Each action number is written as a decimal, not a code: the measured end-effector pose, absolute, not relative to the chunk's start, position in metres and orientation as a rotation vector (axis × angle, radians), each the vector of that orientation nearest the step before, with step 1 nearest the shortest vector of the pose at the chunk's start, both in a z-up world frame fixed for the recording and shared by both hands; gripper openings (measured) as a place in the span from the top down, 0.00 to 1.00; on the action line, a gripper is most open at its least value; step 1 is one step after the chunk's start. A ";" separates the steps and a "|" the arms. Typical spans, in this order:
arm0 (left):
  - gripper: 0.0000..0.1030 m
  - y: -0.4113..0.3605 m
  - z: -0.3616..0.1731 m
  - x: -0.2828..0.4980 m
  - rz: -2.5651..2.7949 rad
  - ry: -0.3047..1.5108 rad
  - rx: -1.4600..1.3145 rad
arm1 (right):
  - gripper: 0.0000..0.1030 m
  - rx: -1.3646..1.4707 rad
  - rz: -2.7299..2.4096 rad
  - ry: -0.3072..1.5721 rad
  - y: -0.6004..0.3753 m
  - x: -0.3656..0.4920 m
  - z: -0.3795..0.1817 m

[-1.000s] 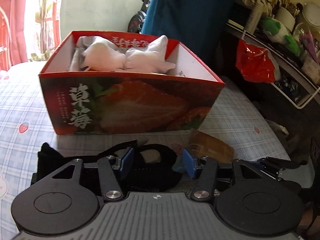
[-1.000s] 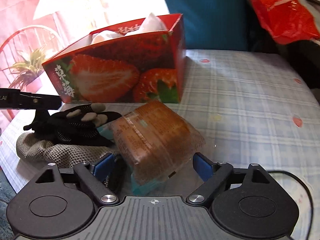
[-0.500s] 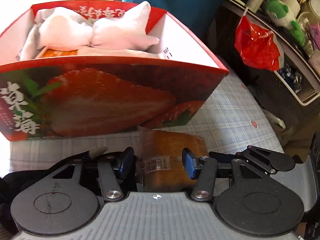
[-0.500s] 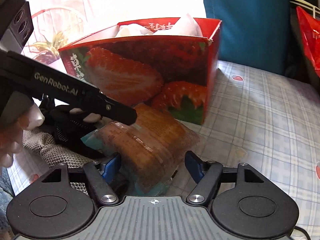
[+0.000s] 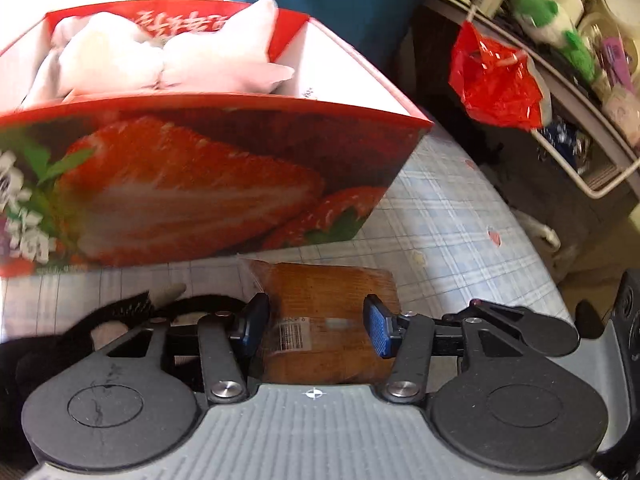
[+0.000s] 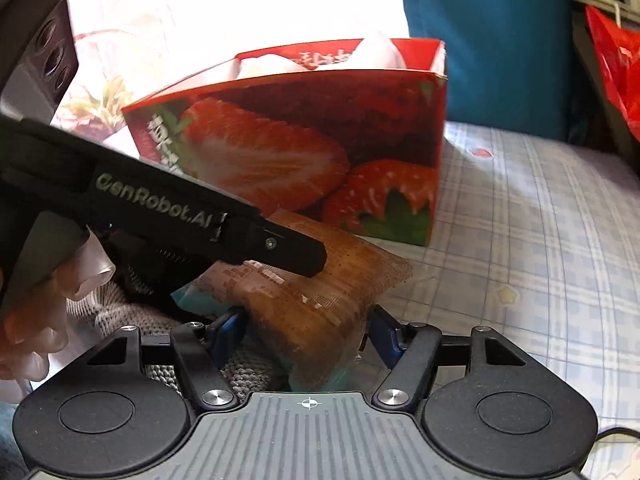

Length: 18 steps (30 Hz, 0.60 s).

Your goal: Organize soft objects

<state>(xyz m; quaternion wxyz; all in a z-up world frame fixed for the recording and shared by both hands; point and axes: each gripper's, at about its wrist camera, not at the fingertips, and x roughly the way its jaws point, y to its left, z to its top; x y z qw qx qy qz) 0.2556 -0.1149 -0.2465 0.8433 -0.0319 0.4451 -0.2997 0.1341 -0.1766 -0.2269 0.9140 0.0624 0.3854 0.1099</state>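
A brown bread packet [image 5: 320, 292] [image 6: 320, 304] in clear wrap lies on the checked cloth in front of the red strawberry box [image 5: 200, 184] [image 6: 300, 152]. White soft toys [image 5: 168, 60] fill the box. My right gripper [image 6: 304, 332] is closing on the packet's near end, and both pads touch the wrap. My left gripper [image 5: 316, 328] stands open astride the packet's other end; one of its fingers [image 6: 280, 248] lies across the top. A black glove [image 5: 120, 312] [image 6: 160, 264] and a grey knitted piece [image 6: 120, 312] lie to the left.
A person's hand [image 6: 36, 320] holds the left gripper. A red plastic bag [image 5: 496, 80] hangs from a cluttered shelf [image 5: 592, 184] on the right, with a green plush [image 5: 560, 28] on it. Blue fabric [image 6: 480, 40] hangs behind the box. Checked cloth [image 6: 540, 220] stretches right.
My left gripper has slid right from over the black glove to over the bread packet and tipped down, coming into the right wrist view. The right jaws have narrowed around the packet.
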 end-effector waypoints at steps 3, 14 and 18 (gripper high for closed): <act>0.49 -0.100 -0.248 0.254 -0.573 0.936 -0.092 | 0.39 0.132 0.228 0.795 -0.175 0.132 -0.227; 0.45 -0.089 -0.256 0.262 -0.624 0.991 -0.230 | 0.45 0.156 0.159 0.797 -0.167 0.130 -0.222; 0.51 -0.084 -0.236 0.250 -0.646 0.939 -0.215 | 0.46 0.148 0.175 0.755 -0.164 0.125 -0.208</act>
